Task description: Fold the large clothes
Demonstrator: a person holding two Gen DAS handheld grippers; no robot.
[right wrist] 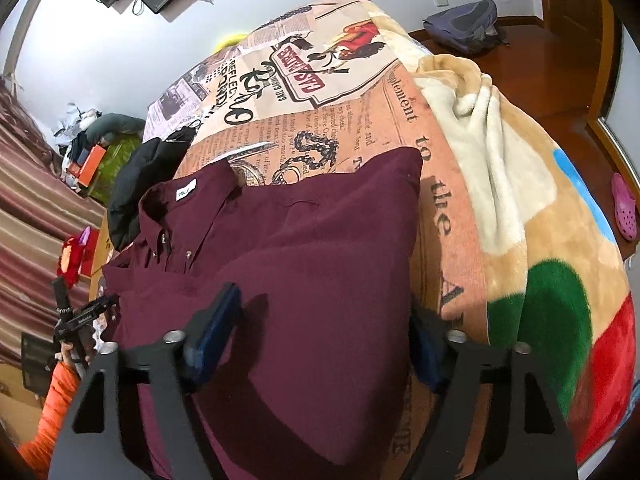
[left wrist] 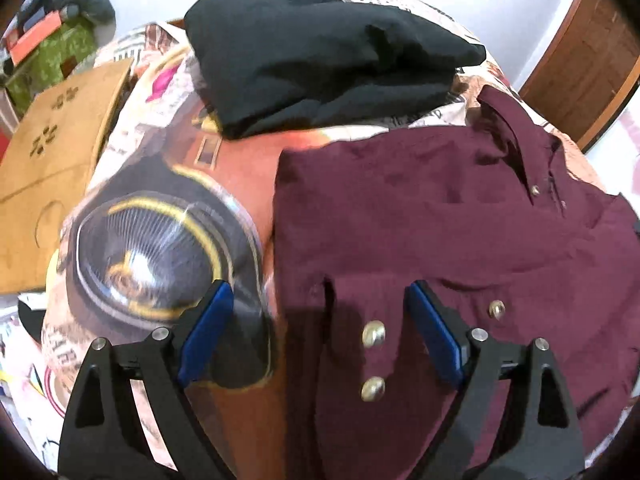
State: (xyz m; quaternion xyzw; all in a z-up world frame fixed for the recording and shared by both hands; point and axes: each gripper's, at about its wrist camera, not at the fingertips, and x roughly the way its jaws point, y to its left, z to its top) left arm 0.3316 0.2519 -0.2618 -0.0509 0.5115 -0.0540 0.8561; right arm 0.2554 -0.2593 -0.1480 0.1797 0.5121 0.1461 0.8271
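A maroon button-up shirt (left wrist: 440,220) lies partly folded on the printed bedspread (left wrist: 160,240), collar toward the far side. My left gripper (left wrist: 320,300) is open over the shirt's left edge, with a buttoned cuff (left wrist: 374,336) between its blue pads (left wrist: 208,332). In the right wrist view the same shirt (right wrist: 300,240) fills the middle. My right gripper (right wrist: 324,308) stands open low over the shirt's right side, fabric lying between the fingers, the pads not pressing it. The left gripper (right wrist: 86,316) shows at the shirt's far left edge, held by a hand in an orange sleeve (right wrist: 52,408).
A folded black garment (left wrist: 320,60) lies beyond the shirt. A cardboard box (left wrist: 52,160) sits beside the bed on the left. A fleece blanket (right wrist: 520,200) covers the bed's right side. A backpack (right wrist: 464,24) and a pink shoe (right wrist: 624,208) lie on the floor.
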